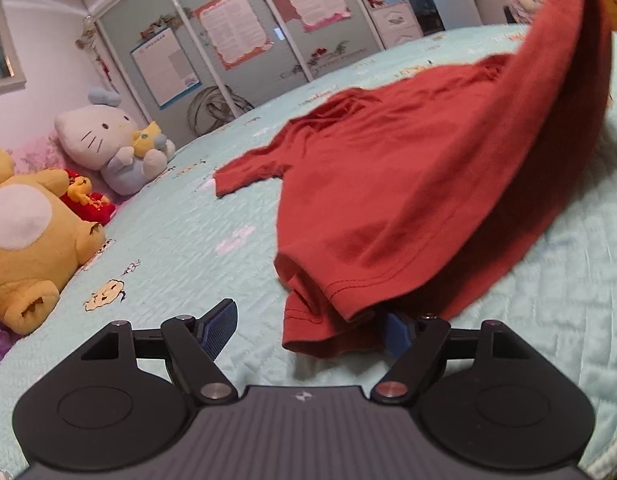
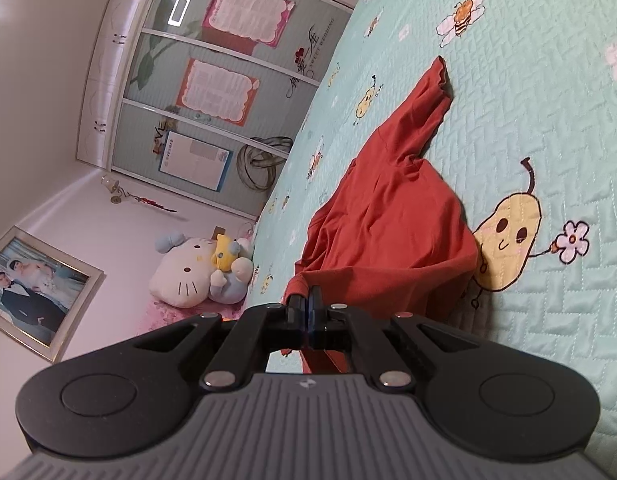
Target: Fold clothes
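A rust-red long-sleeved shirt (image 1: 388, 184) lies on the pale green quilted bed (image 1: 168, 232), one sleeve stretched out to the left. Its right side is pulled up in a taut sheet toward the top right corner of the left wrist view. My left gripper (image 1: 308, 330) is open just above the bed, and the near hem corner lies between its fingers, covering part of the right fingertip (image 1: 398, 334). In the right wrist view my right gripper (image 2: 310, 304) is shut on an edge of the shirt (image 2: 388, 220), lifting it off the bed (image 2: 548, 120).
A white cat plush (image 1: 108, 140), a yellow bear plush (image 1: 24, 240) and a small red toy (image 1: 86, 200) sit at the bed's left edge. A sliding-door wardrobe (image 1: 228, 60) with posters stands behind the bed. A framed photo (image 2: 32, 288) hangs on the wall.
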### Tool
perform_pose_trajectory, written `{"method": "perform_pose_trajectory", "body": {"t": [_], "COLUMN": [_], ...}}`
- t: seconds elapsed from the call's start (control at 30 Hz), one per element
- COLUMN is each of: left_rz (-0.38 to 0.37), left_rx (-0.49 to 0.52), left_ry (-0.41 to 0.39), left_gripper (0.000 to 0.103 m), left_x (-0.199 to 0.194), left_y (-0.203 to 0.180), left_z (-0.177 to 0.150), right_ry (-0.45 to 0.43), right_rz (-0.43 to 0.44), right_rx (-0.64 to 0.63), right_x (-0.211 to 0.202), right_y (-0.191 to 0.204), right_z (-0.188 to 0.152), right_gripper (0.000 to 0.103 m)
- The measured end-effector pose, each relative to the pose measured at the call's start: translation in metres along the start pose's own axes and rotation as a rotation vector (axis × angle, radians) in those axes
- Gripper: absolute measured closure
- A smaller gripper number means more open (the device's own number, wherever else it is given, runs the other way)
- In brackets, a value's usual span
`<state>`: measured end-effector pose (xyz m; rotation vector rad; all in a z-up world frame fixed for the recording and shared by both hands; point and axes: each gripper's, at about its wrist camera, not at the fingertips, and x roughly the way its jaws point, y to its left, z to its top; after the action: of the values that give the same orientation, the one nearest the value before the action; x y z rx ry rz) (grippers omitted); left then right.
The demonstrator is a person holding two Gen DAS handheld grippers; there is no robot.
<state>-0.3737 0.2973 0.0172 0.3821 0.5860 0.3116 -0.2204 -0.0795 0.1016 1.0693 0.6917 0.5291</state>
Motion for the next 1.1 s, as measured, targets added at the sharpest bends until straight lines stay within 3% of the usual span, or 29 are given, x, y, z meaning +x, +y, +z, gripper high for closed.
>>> {"method": "perform_pose_trajectory", "body": {"t": [0.17,0.23,0.3,0.4,0.43,0.57,0.63,0.77,0.9,0.93,1.0,1.07,1.1], "left_rz": [0.033,-0.014,-0.06,-0.095,-0.112,-0.169,-0.15,-0.126,-0.113,-0.107,-0.096,-0.09,-0.088], "left_rx": [0.044,0.037,0.004,-0.055,-0.129,-0.438,-0.512,-0.544,-0.576,-0.572,-0.567,-0.557,-0.561], "left_ry": [-0.005,0.038,0.047,0.03,0.027,0.021,0.034,0.116,0.14,0.144,0.16,0.187,0.203], "left_gripper": [0.026,0.044,0.076,0.09,0.093,0.094,0.094,0.094,0.094,0.094,0.092,0.089,0.082], "left_x": [0.013,0.02,0.019,0.012,0.005,-0.022,-0.028,-0.013,-0.001,0.001,0.006,0.013,0.015], "left_y": [0.0,0.005,0.011,0.024,0.036,0.087,0.105,0.111,0.109,0.107,0.104,0.102,0.102], "left_z": [0.007,0.007,0.009,0.013,0.015,0.024,0.019,0.002,-0.001,0.001,0.0,-0.004,-0.008], "right_ry": [-0.012,-0.016,-0.021,-0.028,-0.03,-0.005,0.019,0.148,0.199,0.197,0.193,0.207,0.22], "right_rz": [-0.059,-0.083,-0.107,-0.142,-0.154,-0.22,-0.258,-0.356,-0.435,-0.446,-0.467,-0.479,-0.483], "right_rx": [-0.072,-0.101,-0.13,-0.174,-0.188,-0.304,-0.381,-0.56,-0.718,-0.749,-0.81,-0.845,-0.852], "right_x": [-0.008,-0.011,-0.014,-0.018,-0.02,-0.029,-0.035,-0.028,-0.014,-0.013,-0.01,-0.008,-0.008], "right_y": [-0.003,-0.005,-0.006,-0.008,-0.008,-0.008,-0.007,-0.014,-0.017,-0.018,-0.018,-0.022,-0.025], "right_z": [-0.003,-0.004,-0.005,-0.006,-0.007,-0.015,-0.021,-0.046,-0.066,-0.068,-0.071,-0.075,-0.077], "right_gripper": [0.103,0.103,0.103,0.103,0.103,0.103,0.103,0.103,0.102,0.1,0.083,0.08,0.078]}}
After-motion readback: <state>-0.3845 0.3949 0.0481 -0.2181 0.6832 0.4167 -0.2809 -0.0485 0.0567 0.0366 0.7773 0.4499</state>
